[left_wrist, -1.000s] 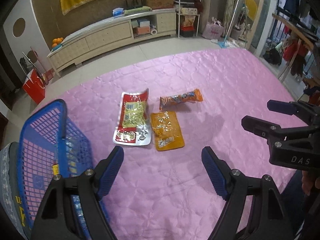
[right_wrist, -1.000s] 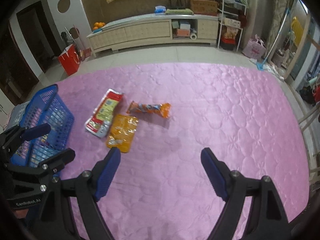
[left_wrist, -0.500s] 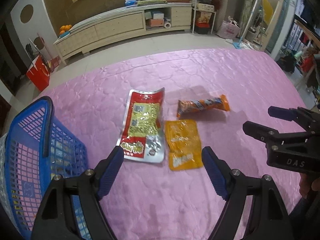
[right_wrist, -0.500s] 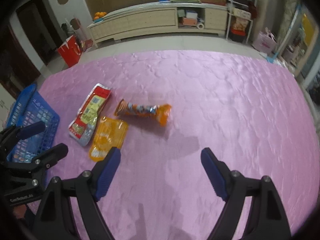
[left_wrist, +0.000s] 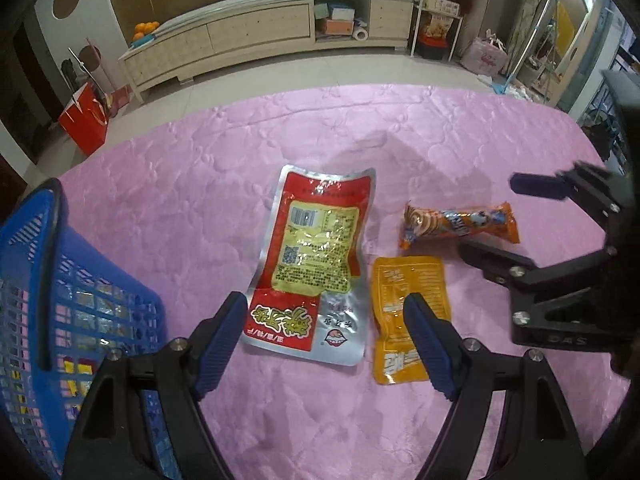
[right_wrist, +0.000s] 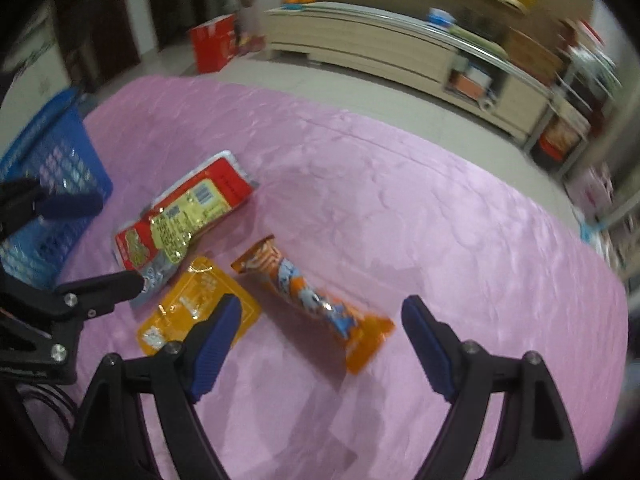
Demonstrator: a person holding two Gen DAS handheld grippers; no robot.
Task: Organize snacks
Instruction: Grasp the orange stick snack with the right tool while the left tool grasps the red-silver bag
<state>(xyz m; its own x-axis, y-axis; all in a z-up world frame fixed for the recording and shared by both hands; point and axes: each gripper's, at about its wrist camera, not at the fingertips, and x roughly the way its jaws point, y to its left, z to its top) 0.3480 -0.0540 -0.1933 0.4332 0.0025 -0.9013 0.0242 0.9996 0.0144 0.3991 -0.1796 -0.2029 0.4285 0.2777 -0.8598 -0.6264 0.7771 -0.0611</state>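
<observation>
Three snacks lie on the pink quilt [left_wrist: 200, 216]: a red and silver pouch [left_wrist: 314, 264], a small yellow packet [left_wrist: 408, 312] and an orange tube-shaped pack [left_wrist: 460, 226]. My left gripper [left_wrist: 324, 340] hovers open over the near end of the red pouch, nothing between its fingers. My right gripper [right_wrist: 320, 340] is open just above the orange tube pack [right_wrist: 316, 300], with the yellow packet [right_wrist: 196, 308] under its left finger. The red pouch [right_wrist: 180, 224] shows at left there. A blue basket [left_wrist: 48, 320] stands at the left.
The blue basket [right_wrist: 44, 160] holds several wrapped snacks. The quilt's far edge meets a tiled floor with a long cabinet [left_wrist: 256, 36], a red bag [left_wrist: 86, 120] and shelves beyond. My right gripper [left_wrist: 532, 220] shows in the left wrist view, my left gripper [right_wrist: 88, 248] in the right.
Both grippers have come down and forward toward the snacks, which now look larger and closer. The right gripper has rolled, tilting its view. Both sets of jaws stayed wide.
</observation>
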